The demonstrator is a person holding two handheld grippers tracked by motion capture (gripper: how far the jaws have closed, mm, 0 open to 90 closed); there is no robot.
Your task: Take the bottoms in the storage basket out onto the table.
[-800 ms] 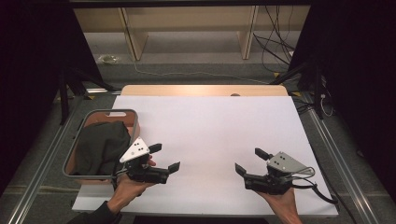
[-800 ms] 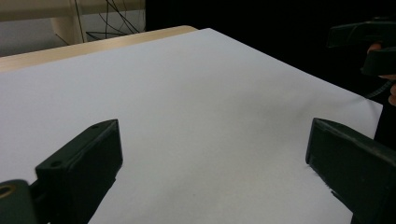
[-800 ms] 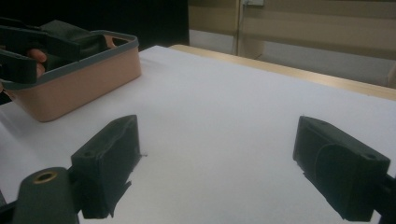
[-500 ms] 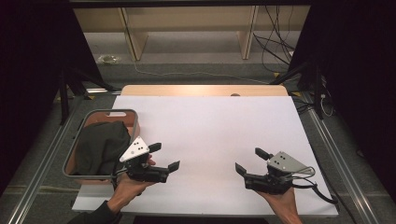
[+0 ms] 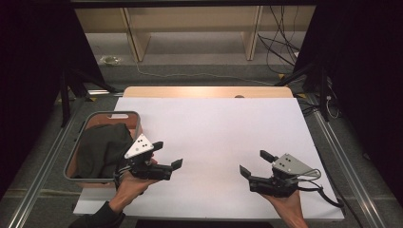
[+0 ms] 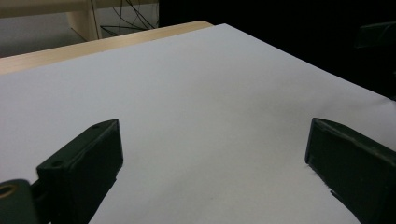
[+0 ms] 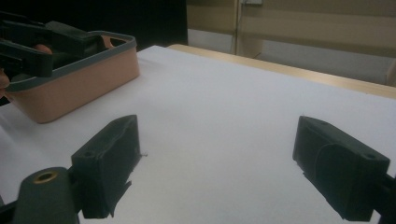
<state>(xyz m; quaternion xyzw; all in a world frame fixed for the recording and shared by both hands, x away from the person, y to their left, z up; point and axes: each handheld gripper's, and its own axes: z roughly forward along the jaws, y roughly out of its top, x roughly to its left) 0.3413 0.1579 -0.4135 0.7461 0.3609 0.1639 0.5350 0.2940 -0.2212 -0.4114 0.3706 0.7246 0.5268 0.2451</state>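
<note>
Dark cloth (image 5: pixel 102 149) lies bundled in the pink, grey-rimmed basket (image 5: pixel 134 116) at the left edge of the surface (image 5: pixel 214 128), and that is the thing nearest my left hand-held gripper (image 5: pixel 167 155), so I take lifting it out to be the job. My left hand-held gripper hovers just beside the basket's right wall, jaws spread wide with nothing between them; its own view looks across bare white sheet (image 6: pixel 196 93) toward the far right corner, pointing away from the cloth. My right hand-held gripper (image 5: pixel 251 163) sits near the front edge, toward the right corner, jaws likewise apart and empty, well apart from the basket, which its own view shows off to the left (image 7: pixel 79 74).

To do this well I would turn the left one back over the rim first, then come down on the highest fold of the cloth rather than the flat part, so the jaws can pinch a ridge of fabric and not scrape the basket's floor. The basket looks light; I judge it could slide or tip if I drag sideways, so I would lift straight up. I cannot tell from above how the cloth is folded, or whether it is one piece. The right one can wait over the open sheet, ready to take a hanging edge.
</note>
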